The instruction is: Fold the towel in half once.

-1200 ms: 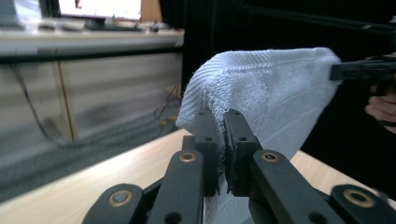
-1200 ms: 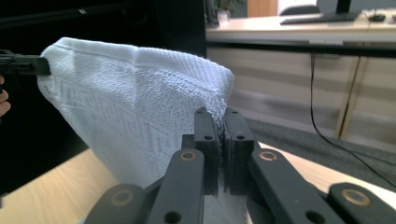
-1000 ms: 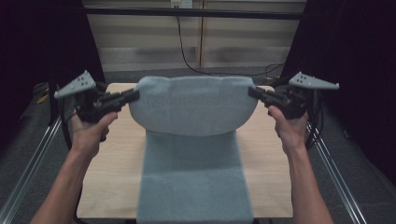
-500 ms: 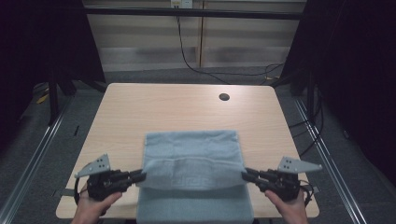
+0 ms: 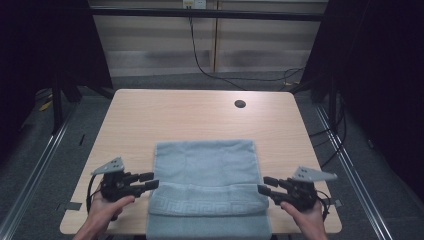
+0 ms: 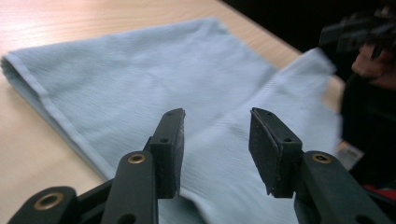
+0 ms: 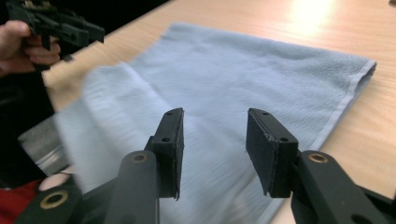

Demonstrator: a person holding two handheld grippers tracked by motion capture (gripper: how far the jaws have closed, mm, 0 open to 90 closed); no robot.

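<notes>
A light blue towel (image 5: 205, 170) lies folded on the wooden table (image 5: 150, 115), and its patterned band hangs over the near edge. My left gripper (image 5: 151, 180) sits at the towel's left side and my right gripper (image 5: 264, 184) at its right side, both low over the table. Both have just been opening their jaws, and nothing is pinched between the pads. In the left gripper view the open left gripper (image 6: 215, 126) looks across the towel (image 6: 140, 70) toward the right gripper (image 6: 355, 32). The right gripper view shows the open right gripper (image 7: 214, 126), the towel (image 7: 243, 74) and the left gripper (image 7: 56, 25).
A dark round cable hole (image 5: 240, 104) sits in the far right part of the table. Bare wood stretches beyond the towel. Metal rails (image 5: 45, 160) run along the floor on both sides, and cables (image 5: 210, 70) lie behind the table.
Both hands came down and toward the near edge with the towel's upper edge, laying it folded on the table. Both grippers then opened and let the towel go.
</notes>
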